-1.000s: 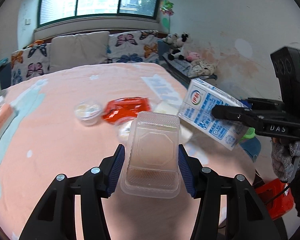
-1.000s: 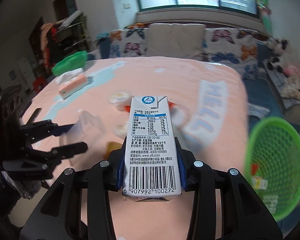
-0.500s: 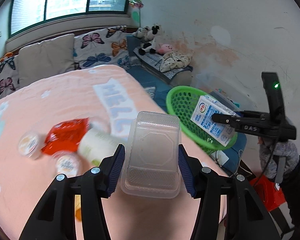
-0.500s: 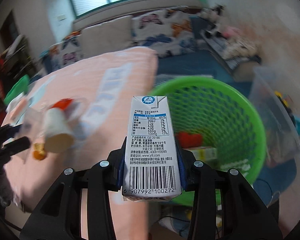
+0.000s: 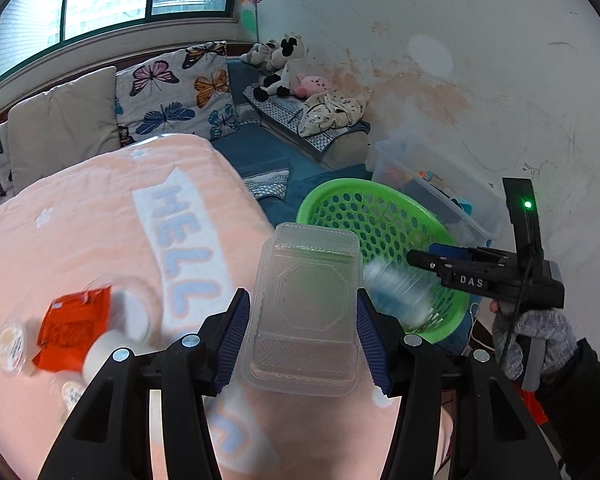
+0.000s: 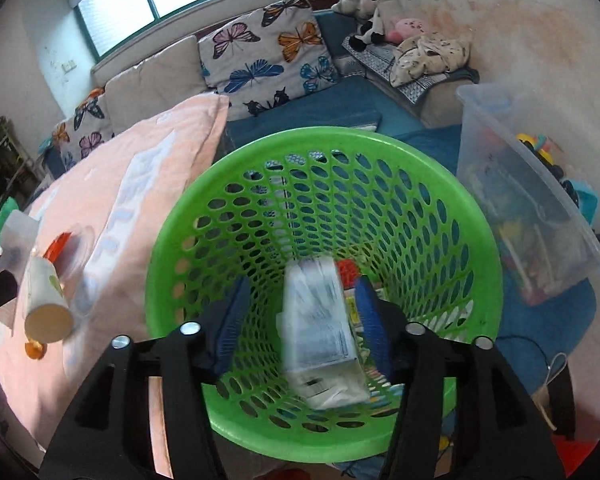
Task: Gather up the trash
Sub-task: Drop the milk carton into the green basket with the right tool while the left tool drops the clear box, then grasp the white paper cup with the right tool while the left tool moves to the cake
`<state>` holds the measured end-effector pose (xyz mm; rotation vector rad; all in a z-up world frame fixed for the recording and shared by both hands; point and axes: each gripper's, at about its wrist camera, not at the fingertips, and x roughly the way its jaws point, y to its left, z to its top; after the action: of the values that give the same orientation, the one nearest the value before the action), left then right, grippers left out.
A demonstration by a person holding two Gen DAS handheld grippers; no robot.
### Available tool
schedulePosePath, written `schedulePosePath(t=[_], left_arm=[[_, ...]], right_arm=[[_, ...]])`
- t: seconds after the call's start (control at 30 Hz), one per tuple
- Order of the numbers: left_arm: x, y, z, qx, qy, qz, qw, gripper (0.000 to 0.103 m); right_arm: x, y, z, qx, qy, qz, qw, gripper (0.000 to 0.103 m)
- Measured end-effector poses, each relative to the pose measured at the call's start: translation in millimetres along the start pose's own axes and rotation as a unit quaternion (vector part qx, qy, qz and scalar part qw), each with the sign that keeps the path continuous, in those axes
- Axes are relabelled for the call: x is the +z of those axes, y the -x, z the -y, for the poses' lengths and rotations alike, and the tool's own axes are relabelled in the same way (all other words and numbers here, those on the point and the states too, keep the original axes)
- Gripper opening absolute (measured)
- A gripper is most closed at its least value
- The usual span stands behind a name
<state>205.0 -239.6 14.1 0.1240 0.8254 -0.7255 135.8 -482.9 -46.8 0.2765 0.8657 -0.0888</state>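
Bed: pink cover with pale "HELL" lettering; takes up the left of both views.
Basket: green, perforated, round; stands on the blue floor just beside the bed's edge. Some trash already at its bottom, red and yellow bits partly hidden.
Storage box: clear plastic, full of mixed toys; just right of the basket, by the wall.
Right gripper: held over the basket mouth, pointing down into it. Jaws have just been opening; blue pads stand apart from the carton's sides, so nothing is gripped.
Milk carton: white, blurred; between the right pads but loose, inside the basket's rim. In the left wrist view it shows as a blurred white-blue smear above the basket.
Left gripper: over the bed's edge, near the basket; closed at a moderate width on the plastic box.
Plastic box: clear clamshell, empty; pinched by its long sides between the left pads.
Cup: white paper, on its side on the bed.
Red wrapper: on the bed beside the cup.
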Motion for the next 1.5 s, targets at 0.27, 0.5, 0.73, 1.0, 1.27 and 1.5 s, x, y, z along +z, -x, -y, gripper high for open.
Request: schedulePosePath(t=[0.27,0.5,0.73,1.0,1.27,1.5], left_arm=[[17,-35,26,-0.008,-0.018,-0.02,0.9996,0.052],[25,-66,49,-0.014,-0.028,-0.046,0.9985,0.052],[27,-88,64,-0.021,-0.032,-0.065,0.9971,0.054],[23,-88,68,-0.029,-0.023,-0.064,0.9972,0.064],[13,-51,58,-0.008,-0.016,-0.038,0.9991,0.068],[-8,-10,34,0.011,0.004,-0.009,0.9999,0.075]], right_arm=[[-8,32,5,-0.007,0.009,0.029,1.0,0.068],[-17,55,10,-0.001,0.008,0.053,0.999,0.076],[-29,71,14,0.002,0.002,0.065,0.998,0.077],[-41,75,18,0.011,-0.009,0.064,0.998,0.078],[-51,78,1,0.028,-0.006,0.062,0.998,0.078],[-56,77,-27,0.048,0.009,0.056,0.997,0.081]])
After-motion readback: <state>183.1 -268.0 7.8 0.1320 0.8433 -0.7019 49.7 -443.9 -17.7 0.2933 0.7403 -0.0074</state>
